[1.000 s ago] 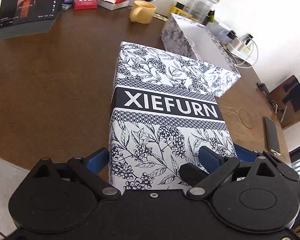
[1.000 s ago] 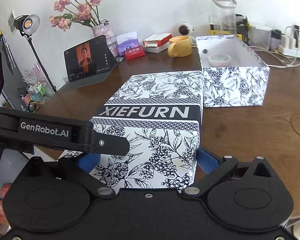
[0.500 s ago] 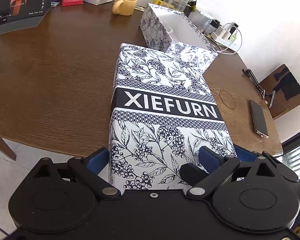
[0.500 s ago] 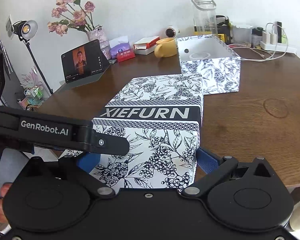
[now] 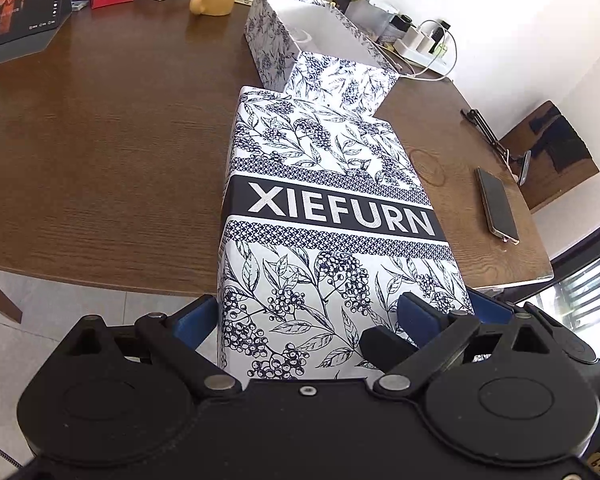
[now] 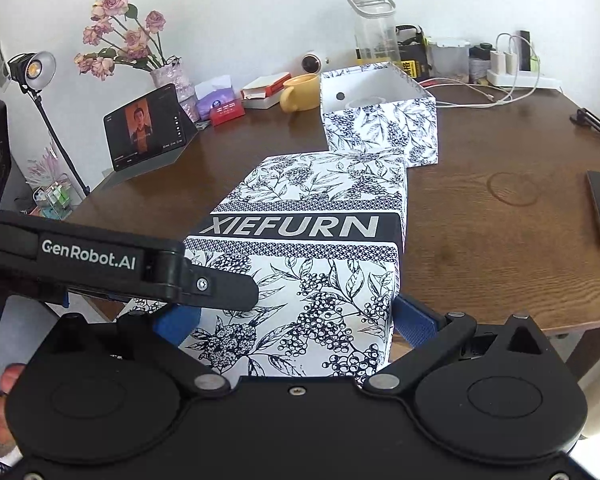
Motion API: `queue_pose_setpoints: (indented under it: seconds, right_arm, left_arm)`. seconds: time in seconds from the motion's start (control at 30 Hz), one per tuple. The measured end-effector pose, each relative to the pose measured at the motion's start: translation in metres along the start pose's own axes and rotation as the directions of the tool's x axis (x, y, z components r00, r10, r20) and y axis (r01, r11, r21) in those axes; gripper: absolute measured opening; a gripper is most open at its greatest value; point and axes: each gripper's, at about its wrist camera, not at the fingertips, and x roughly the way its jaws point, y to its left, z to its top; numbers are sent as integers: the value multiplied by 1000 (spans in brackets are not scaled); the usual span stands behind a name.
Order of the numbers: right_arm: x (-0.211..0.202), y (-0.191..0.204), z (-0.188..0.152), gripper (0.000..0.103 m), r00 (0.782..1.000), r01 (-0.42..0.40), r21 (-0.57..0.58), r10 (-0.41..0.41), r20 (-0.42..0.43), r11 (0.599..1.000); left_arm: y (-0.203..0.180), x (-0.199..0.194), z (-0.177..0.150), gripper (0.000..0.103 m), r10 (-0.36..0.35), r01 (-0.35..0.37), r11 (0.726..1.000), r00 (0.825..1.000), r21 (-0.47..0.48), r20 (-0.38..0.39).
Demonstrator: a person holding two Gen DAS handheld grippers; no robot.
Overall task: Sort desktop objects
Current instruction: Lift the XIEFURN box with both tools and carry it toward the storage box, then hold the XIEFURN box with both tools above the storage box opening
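A white box lid point(image 5: 332, 208) with a dark floral print and the word XIEFURN is held above the brown table point(image 5: 100, 160), its near end past the table's front edge. My left gripper point(image 5: 308, 316) is shut on the lid's near end, blue pads against it. My right gripper point(image 6: 296, 320) is shut on the same lid point(image 6: 320, 240), one pad on each long side. In the right wrist view the left gripper's body point(image 6: 120, 272) crosses in from the left. The matching open box point(image 5: 320, 64) stands just beyond the lid's far end, something pale inside the box point(image 6: 380, 132).
A tablet point(image 6: 148, 128) stands at the back left by a vase of flowers point(image 6: 128, 40). Behind the box are a yellow mug point(image 6: 300, 92) and a clear jug point(image 6: 374, 28). A power strip with cables point(image 6: 512, 76) lies back right, a phone point(image 5: 496, 204) near the right edge.
Both grippers have risen and drawn back with the lid. The open box now looks farther off and more in line ahead of the lid's far end.
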Motion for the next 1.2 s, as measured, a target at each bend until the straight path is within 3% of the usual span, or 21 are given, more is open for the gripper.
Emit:
queue_pose_setpoints:
  seconds: [0.33,0.6,0.9,1.2]
  right_arm:
    - [-9,-6,4,103,999,14,10,-15,34,1000]
    - [-21,-14,27,103,993,24,-12,-23,114,1000]
    - [-8,-37,79,103,985,25,-58,-15,174,998]
    - [49,-68,149,103,983,6,-132,18,180,991]
  left_arm:
    - [-2,-7,3,96,-6,6,1000,1000,15,10]
    - [-16,-21,18,96,-25,23,1000,996,20,83]
    - [-26,-17,55,96,-34,36,999,984,-9,173]
    - [-7,19,110,96,6,27,990,972,-138,234]
